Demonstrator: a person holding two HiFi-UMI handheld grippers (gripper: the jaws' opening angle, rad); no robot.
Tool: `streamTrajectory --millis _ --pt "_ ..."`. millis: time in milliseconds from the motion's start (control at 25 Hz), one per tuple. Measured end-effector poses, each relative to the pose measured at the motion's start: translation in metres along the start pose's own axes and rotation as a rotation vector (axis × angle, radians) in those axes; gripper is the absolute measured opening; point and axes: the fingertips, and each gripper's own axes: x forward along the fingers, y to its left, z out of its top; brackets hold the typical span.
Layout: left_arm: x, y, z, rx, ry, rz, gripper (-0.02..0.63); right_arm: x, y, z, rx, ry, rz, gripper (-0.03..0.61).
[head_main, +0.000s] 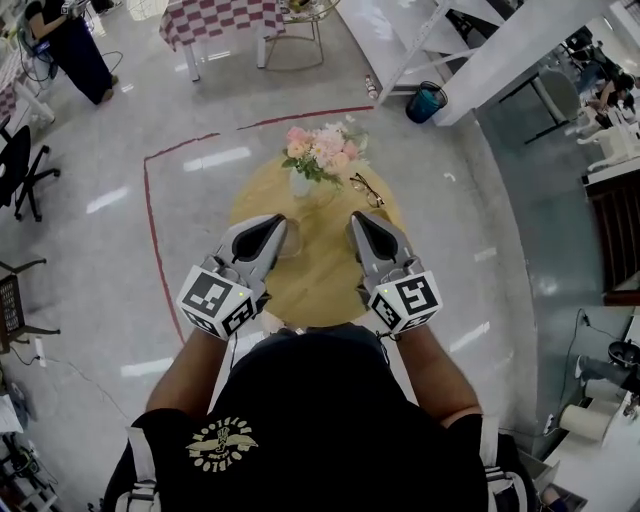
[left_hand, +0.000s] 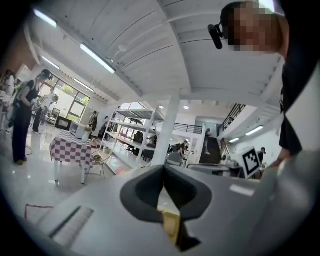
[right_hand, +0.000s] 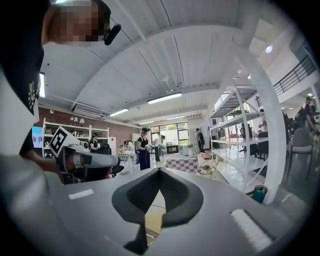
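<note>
A round wooden counter (head_main: 320, 275) serves as landmark. Left gripper (head_main: 277, 228) hovers over the counter's near left part, right gripper (head_main: 359, 224) over its near right part; the two are well apart and angle inward toward the counter's middle. Each gripper view shows its jaws closed tip to tip, with only a small diamond-shaped gap behind the tips and nothing between them: both are empty. A pale vase (head_main: 301, 183) stands upright at the counter's far side, a bunch of pink flowers (head_main: 322, 148) spreading above it. Spectacles (head_main: 366, 188) lie at the counter's far right, near the vase but apart from it. A faint clear thing, possibly a glass (head_main: 291, 240), sits on the counter's left part just beside the left jaws' tips; outline unsure. A red line (head_main: 150, 215) on the floor rings the counter. Judgement: with jaws closed, nothing can be taken; any grasp calls for parting them fully while above the counter, before descent. The vase looks top-heavy, so contact belongs low on its body, never on the blooms, and level travel keeps the right gripper off the spectacles
</note>
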Motion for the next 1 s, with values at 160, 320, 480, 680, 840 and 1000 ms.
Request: streamTrajectory --millis 160,320,480,680,840,1000 --pt "0.006 -0.018 0.005 0.066 -0.009 0.005 0.000 -0.020 0.002 0.017 -0.011 -0.043 -0.025 0.000" --pt "0.019 -0.042 -0.003 0.086 0.006 0.031 0.002 -0.042 -0.008 0.034 -0.032 -0.094 -0.035 0.000" --pt "0.034 -0.076 -0.012 0.093 0.018 0.048 0.002 -0.061 -0.026 0.058 -0.089 -0.147 -0.021 0.000" --pt "0.065 -0.113 -0.005 0.115 0.002 0.100 0.002 -0.085 -0.041 0.078 -0.201 -0.165 0.066 0.000" --pt "0.082 -0.137 0.006 0.126 -0.033 0.145 0.002 -0.098 -0.057 0.074 -0.202 -0.108 0.182 0.000" --pt "0.089 -0.154 0.012 0.160 -0.046 0.200 0.002 -0.101 -0.068 0.067 -0.219 -0.022 0.299 0.002"
